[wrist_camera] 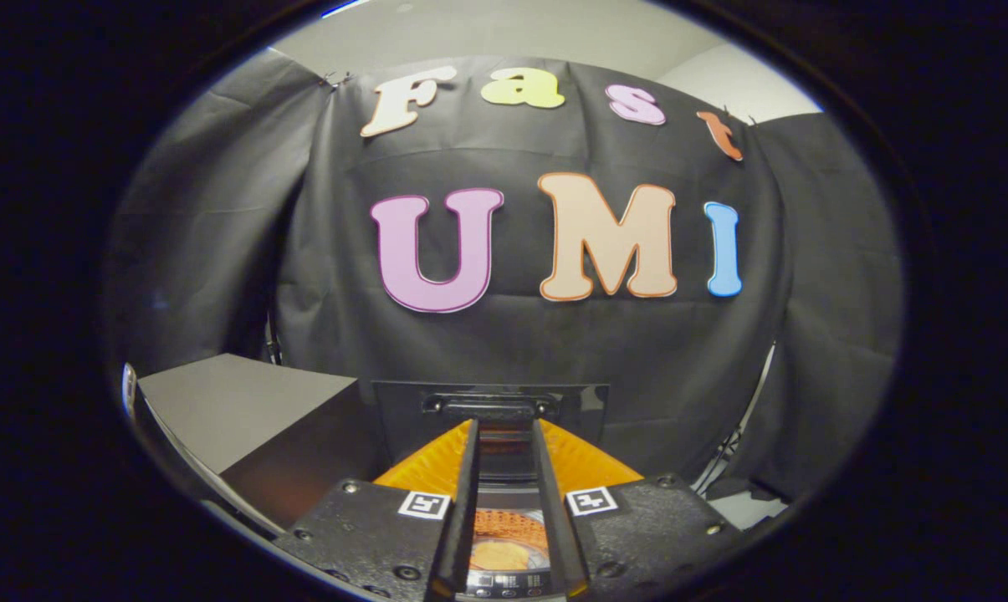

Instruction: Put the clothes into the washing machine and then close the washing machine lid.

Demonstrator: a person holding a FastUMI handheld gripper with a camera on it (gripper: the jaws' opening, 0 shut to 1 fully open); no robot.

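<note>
Jaws (508, 435) stood slightly apart, gripping nothing | washing machine (504, 548) sat low centre of frame under my fingers (462, 510), its raised lid (491, 410) just beyond | grey box (244, 410) lower left.

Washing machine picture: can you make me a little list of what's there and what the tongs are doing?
tongs: a little open, holding nothing
washing machine: below the tongs, seen through their gap
dark panel: standing up just beyond the tips, likely the open lid
inside the machine: something orange, too hidden to name
grey box: beside the panel
clothes: cannot tell
wall: black cloth behind everything
</note>
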